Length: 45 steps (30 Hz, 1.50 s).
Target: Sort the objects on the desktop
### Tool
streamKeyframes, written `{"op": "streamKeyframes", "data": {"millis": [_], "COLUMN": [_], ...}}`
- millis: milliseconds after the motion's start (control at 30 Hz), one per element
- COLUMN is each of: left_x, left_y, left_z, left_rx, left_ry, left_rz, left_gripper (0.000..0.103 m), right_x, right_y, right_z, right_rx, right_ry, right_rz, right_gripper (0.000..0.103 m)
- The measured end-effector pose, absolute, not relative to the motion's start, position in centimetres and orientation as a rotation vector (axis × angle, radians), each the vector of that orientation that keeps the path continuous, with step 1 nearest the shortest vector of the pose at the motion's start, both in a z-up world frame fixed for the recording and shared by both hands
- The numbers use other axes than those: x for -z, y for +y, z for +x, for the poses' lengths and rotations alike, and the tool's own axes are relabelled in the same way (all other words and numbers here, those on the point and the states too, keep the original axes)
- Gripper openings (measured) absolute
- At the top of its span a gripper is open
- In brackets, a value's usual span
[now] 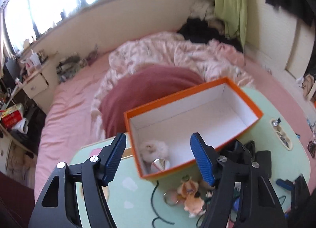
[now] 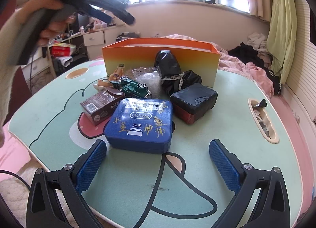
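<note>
Fluffy white toy point(image 1: 156, 149) lies inside orange box point(image 1: 244, 93), near its corner.

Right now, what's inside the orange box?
In the box, a fluffy white toy and a small silvery thing sit at one end. The near wall hides that corner's floor.

1. I see a mint-green lap table point(image 2: 227, 129) with a cartoon print, standing on a pink bed point(image 1: 65, 109).
2. At its far edge stands an orange box point(image 2: 158, 58).
3. In front lie a blue tin point(image 2: 138, 123), a brown carton point(image 2: 100, 105), a green toy car point(image 2: 132, 88), a black-topped red box point(image 2: 193, 99), a figurine point(image 2: 116, 74), a clear plastic wrap point(image 2: 148, 80) and a black bag point(image 2: 169, 66).
</note>
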State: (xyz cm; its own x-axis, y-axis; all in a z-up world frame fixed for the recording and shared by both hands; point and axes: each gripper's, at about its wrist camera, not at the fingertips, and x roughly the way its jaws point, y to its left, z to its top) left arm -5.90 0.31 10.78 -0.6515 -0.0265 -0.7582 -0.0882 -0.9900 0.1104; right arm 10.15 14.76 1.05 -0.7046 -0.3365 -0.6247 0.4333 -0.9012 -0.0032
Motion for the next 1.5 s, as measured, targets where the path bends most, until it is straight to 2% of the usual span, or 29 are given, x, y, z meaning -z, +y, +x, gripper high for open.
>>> {"op": "streamKeyframes", "data": {"millis": [100,400,567,633,833,1033,1167,1233,1300,1333,1467,1500], "left_x": [-8.8,-7.3,-7.5,-8.1,-7.3,-4.7,-2.7,-2.3,-2.6,-2.6,-2.5,-2.8], "left_y": [0.5,0.6,0.1,0.3,1.8,2.1,2.1,2.1,1.9,1.8,1.1,0.9], "left_z": [-7.8,-8.6,-10.3,-11.1,-13.1,-14.6,-15.2,-15.1,-15.0,-15.1,-15.5,-15.5], "left_rx": [-2.726,-2.650,-2.403,-2.371,-2.352,-2.341,-2.419,-2.434,-2.429,-2.454,-2.563,-2.579], "left_ry": [0.140,0.095,-0.009,0.036,0.315,0.291,0.391,0.387,0.343,0.380,0.468,0.453], "left_rz": [-1.402,-1.524,-1.747,-1.807,-1.997,-2.055,-2.054,-2.036,-2.016,-2.014,-1.994,-1.980], "left_gripper": [0.051,0.051,0.051,0.051,0.050,0.050,0.050,0.038,0.030,0.022,0.010,0.004], "right_x": [-1.0,-1.0,-1.0,-1.0,-1.0,-1.0,-1.0,-1.1,-1.1,-1.1,-1.1,-1.1], "right_y": [14.7,14.7,14.6,14.6,14.6,14.6,14.5,14.3,14.3,14.2,14.2,14.1], "right_z": [10.2,10.2,10.2,10.2,10.2,10.2,10.2,10.1,10.1,10.1,9.9,9.9], "right_rx": [2.560,2.560,2.560,2.560,2.560,2.560,2.560,2.559,2.559,2.560,2.560,2.560], "right_ry": [0.211,0.211,0.211,0.211,0.210,0.210,0.213,0.213,0.211,0.213,0.219,0.218], "right_rz": [0.897,0.897,0.897,0.896,0.896,0.896,0.894,0.893,0.893,0.892,0.890,0.891], "right_gripper": [0.103,0.103,0.103,0.103,0.103,0.103,0.103,0.103,0.103,0.103,0.103,0.103]}}
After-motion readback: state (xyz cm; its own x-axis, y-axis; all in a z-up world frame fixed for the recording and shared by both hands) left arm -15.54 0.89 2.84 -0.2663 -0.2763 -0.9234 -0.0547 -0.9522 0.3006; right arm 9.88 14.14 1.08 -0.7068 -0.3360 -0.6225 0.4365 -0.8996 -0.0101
